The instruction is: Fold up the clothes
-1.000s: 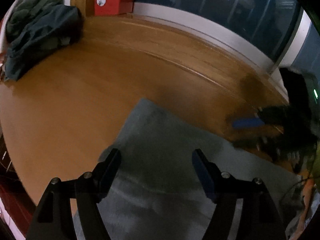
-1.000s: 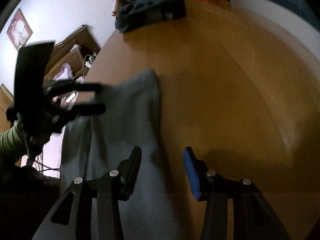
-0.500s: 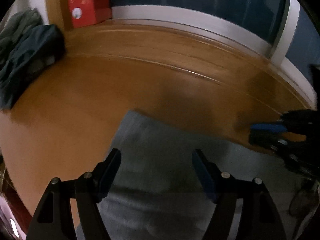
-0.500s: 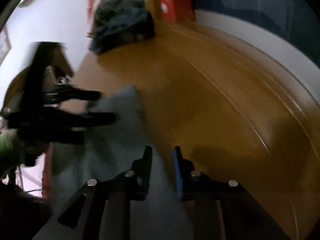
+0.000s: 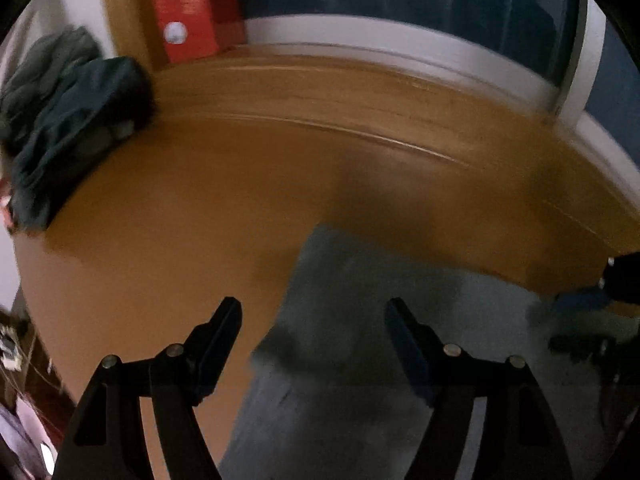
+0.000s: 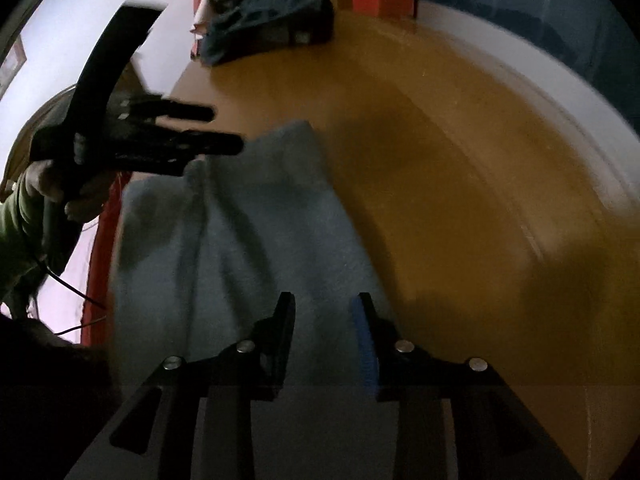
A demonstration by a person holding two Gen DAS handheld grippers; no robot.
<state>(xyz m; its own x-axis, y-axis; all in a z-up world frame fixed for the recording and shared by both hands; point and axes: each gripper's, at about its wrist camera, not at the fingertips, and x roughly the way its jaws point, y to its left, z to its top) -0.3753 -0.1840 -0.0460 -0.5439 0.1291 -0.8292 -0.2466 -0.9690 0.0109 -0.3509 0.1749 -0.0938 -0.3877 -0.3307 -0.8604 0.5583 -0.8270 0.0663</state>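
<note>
both grippers, left and right, jaws open over grey garment on counter; red box print unreadable

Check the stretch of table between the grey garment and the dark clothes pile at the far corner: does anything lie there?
Nothing: in both wrist views only bare wooden table separates the grey garment from the dark clothes pile.
</note>
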